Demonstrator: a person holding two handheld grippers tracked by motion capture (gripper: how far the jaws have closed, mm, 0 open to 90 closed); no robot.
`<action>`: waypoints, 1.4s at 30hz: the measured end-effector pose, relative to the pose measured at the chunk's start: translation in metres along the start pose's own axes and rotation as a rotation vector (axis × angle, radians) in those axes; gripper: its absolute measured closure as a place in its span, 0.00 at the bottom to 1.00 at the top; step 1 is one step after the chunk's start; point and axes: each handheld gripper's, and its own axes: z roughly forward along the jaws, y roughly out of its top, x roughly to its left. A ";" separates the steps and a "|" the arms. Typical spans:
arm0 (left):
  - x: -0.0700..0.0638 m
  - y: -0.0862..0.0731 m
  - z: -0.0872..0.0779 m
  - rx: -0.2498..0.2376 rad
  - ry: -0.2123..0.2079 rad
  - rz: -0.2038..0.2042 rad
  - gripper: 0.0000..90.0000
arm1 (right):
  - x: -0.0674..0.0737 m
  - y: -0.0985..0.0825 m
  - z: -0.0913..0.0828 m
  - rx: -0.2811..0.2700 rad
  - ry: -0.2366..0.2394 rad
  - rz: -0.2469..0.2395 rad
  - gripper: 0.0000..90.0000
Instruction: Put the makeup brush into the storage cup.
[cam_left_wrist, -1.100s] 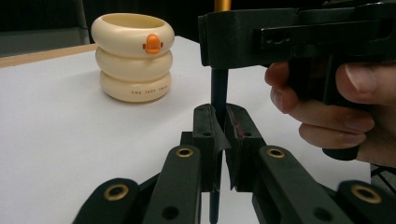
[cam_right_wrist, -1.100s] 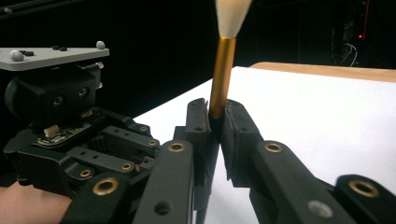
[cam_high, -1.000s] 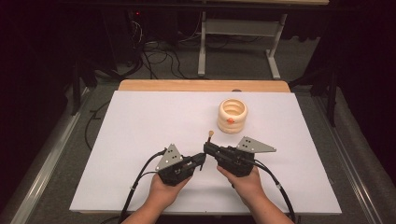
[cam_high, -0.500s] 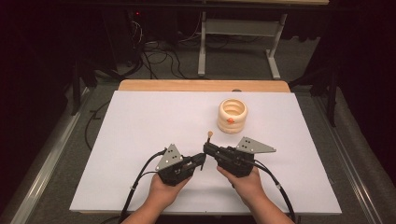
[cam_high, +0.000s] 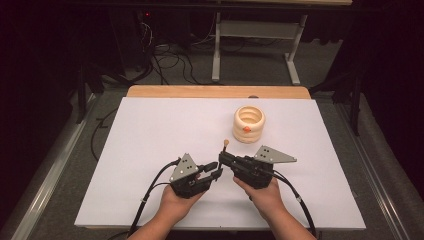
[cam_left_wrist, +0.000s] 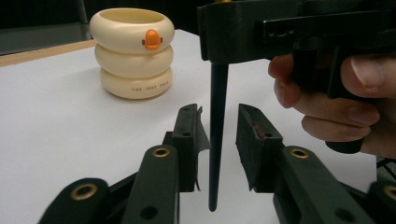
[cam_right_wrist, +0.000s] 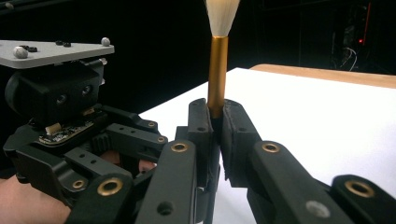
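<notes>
The right tongs (cam_right_wrist: 214, 122) are clamping the brush (cam_right_wrist: 217, 70) upright near the surface's (cam_high: 150, 130) front edge while the left tongs (cam_left_wrist: 218, 135), just opening around its handle without pressing, are releasing it, so next the right tongs alone should be carrying it toward the cream holder (cam_high: 249, 123).

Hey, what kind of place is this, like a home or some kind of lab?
Probably a lab or recording setup, not a home: a white work table in a dark room, loose cables on the grey floor behind it, and a metal-legged bench frame farther back.

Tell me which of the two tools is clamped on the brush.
The right tool: its pads press the brush just below the gold ferrule, bristles up. The left tool has just been opening; the black handle stands untouched between its pads.
</notes>
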 end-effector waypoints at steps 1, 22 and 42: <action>0.001 0.000 0.000 0.001 0.005 -0.001 0.72 | 0.000 0.000 -0.001 -0.001 -0.003 0.000 0.95; 0.021 -0.007 -0.019 0.012 0.090 0.011 0.33 | -0.003 0.004 -0.007 -0.023 -0.017 -0.011 0.95; 0.041 -0.015 -0.042 -0.001 0.165 -0.031 0.17 | -0.007 0.005 -0.015 -0.037 -0.041 -0.032 0.95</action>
